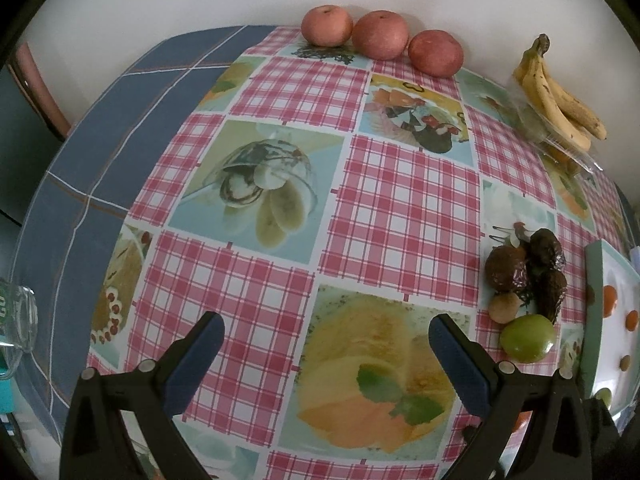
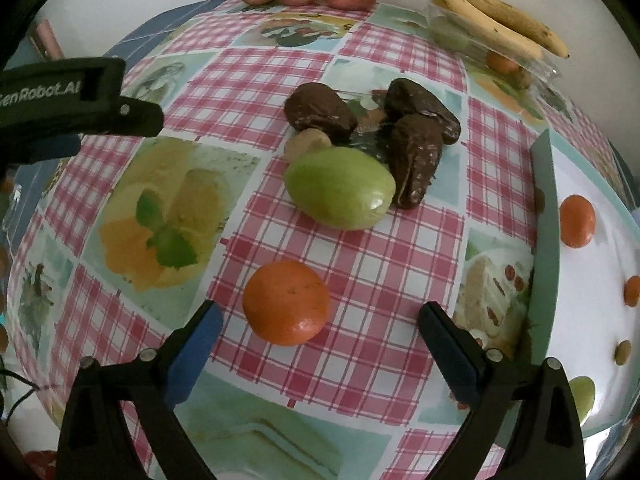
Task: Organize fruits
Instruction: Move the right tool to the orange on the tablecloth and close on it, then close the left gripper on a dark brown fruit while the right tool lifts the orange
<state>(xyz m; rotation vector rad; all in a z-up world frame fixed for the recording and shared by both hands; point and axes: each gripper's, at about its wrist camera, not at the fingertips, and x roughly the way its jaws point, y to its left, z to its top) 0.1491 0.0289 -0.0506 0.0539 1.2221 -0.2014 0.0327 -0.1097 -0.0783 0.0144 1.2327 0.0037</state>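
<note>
An orange (image 2: 286,302) lies on the checked tablecloth between the tips of my right gripper (image 2: 320,314). It sits closer to the left finger, and neither blue pad touches it, so the gripper is open. Beyond it lie a green fruit (image 2: 340,188), a small tan fruit (image 2: 306,142) and three dark brown fruits (image 2: 320,110) in a cluster. My left gripper (image 1: 326,322) hangs open over bare cloth, with the same cluster (image 1: 527,338) to its right. Three red apples (image 1: 380,34) line the back wall.
Bananas (image 2: 496,20) rest on a clear plastic box at the back right. A white tray with a teal rim (image 2: 545,216) and coloured dots stands at the right. A glass (image 1: 16,320) sits at the left edge. The left gripper's body (image 2: 80,108) reaches in from the left.
</note>
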